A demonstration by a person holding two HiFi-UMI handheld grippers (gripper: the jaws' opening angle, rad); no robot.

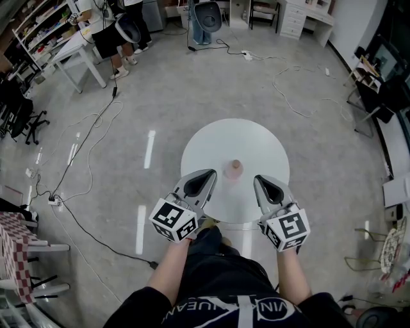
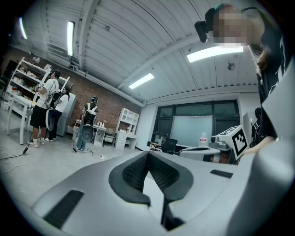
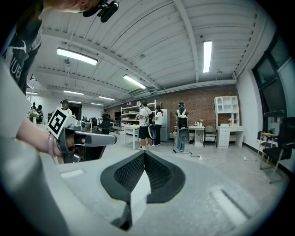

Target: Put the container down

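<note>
A small pinkish container (image 1: 235, 168) stands upright on the round white table (image 1: 256, 144), near its middle. In the left gripper view the container (image 2: 203, 138) shows as a small pale bottle past the right gripper's jaws. My left gripper (image 1: 212, 173) hovers over the table's near edge, just left of the container, jaws shut and empty. My right gripper (image 1: 257, 180) hovers just right of it, also shut and empty. Neither touches the container. The left gripper (image 2: 148, 153) and the right gripper (image 3: 144, 153) each show their pads meeting at the tip.
Cables (image 1: 83, 160) trail over the grey floor to the left and behind the table. People (image 1: 112, 32) stand by a white desk at the far left. A red-checked table (image 1: 16, 250) is at the near left, chairs (image 1: 206, 16) at the back.
</note>
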